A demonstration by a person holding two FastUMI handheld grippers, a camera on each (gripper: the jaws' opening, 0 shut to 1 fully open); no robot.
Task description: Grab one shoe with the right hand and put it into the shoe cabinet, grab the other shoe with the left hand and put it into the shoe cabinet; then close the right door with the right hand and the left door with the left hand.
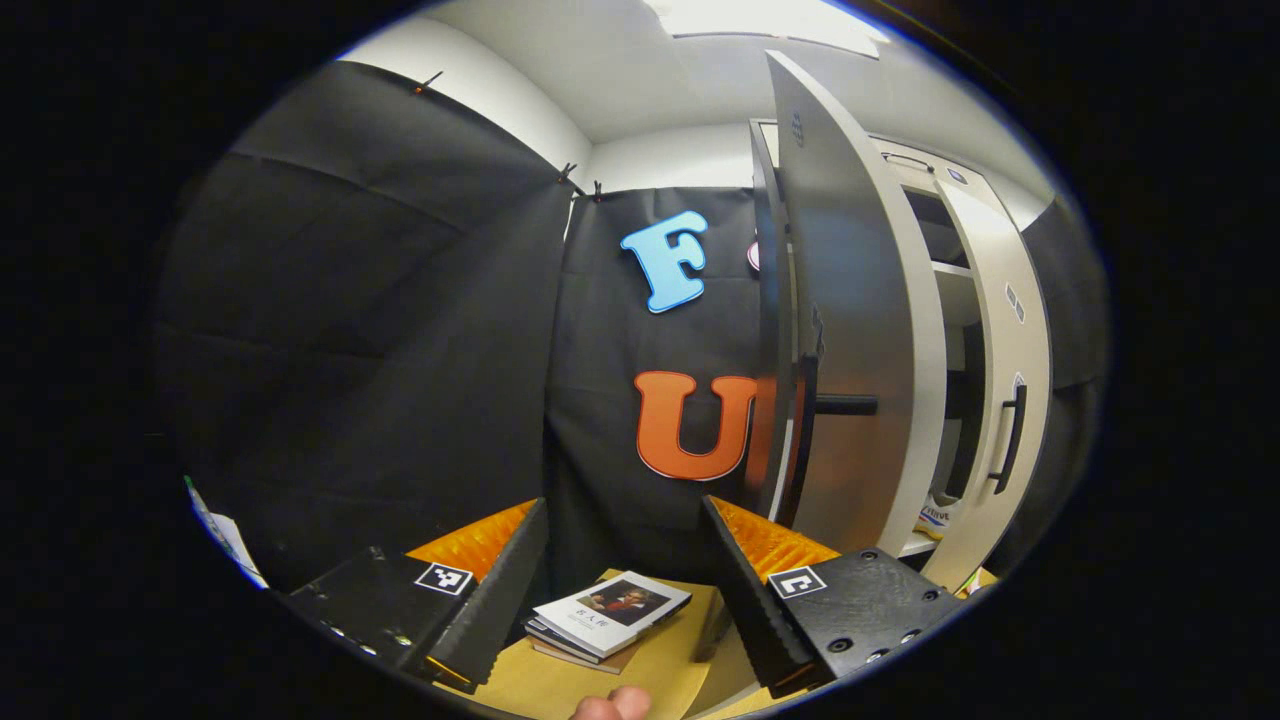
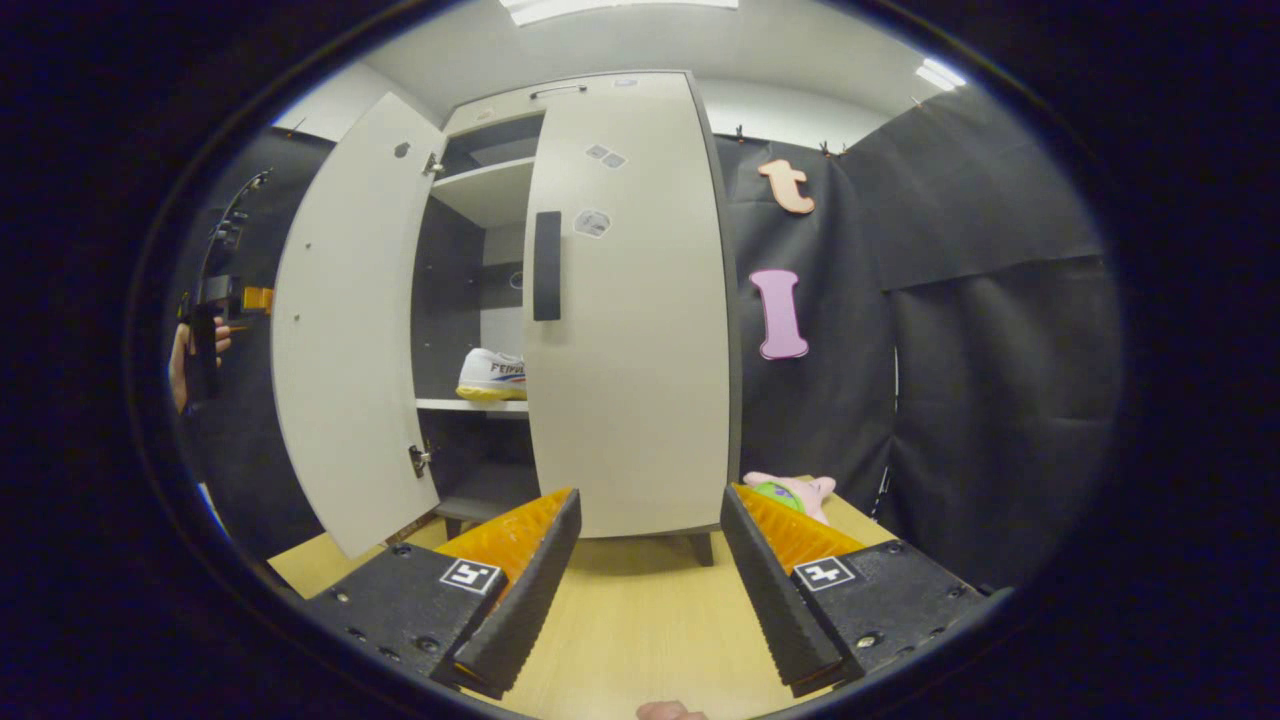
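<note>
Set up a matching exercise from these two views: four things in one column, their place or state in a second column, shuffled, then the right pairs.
Things
1. right door
2. left door
3. white shoe
4. books

Place or state
A. swung wide open
B. on a cabinet shelf
C. shut or nearly shut
D. stacked on the table, between the left claw's fingers in its view

Pairs: 1-C, 2-A, 3-B, 4-D
</note>
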